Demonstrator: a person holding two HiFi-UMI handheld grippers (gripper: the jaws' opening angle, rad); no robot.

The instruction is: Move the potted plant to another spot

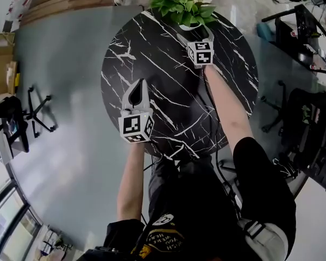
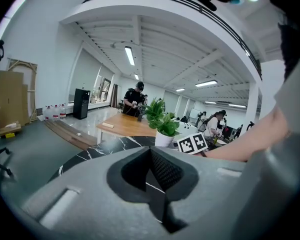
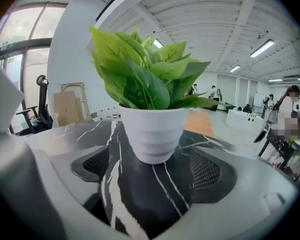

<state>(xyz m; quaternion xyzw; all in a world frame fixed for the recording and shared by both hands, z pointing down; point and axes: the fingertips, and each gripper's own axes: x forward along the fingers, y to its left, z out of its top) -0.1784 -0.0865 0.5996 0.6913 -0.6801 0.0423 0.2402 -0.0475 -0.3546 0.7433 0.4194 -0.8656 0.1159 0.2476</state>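
The potted plant, green leaves in a white ribbed pot, stands at the far edge of the round black marble table. My right gripper is right in front of it with its jaws wide apart. In the right gripper view the pot sits just ahead of and between the two pads, which do not touch it. My left gripper hovers over the table's left middle, its jaws together on nothing. From it I see the plant and the right gripper's marker cube.
An office chair stands on the grey floor at left. A dark desk with clutter and another chair are at right. A wooden table and wooden boards lie beyond the round table. People work in the background.
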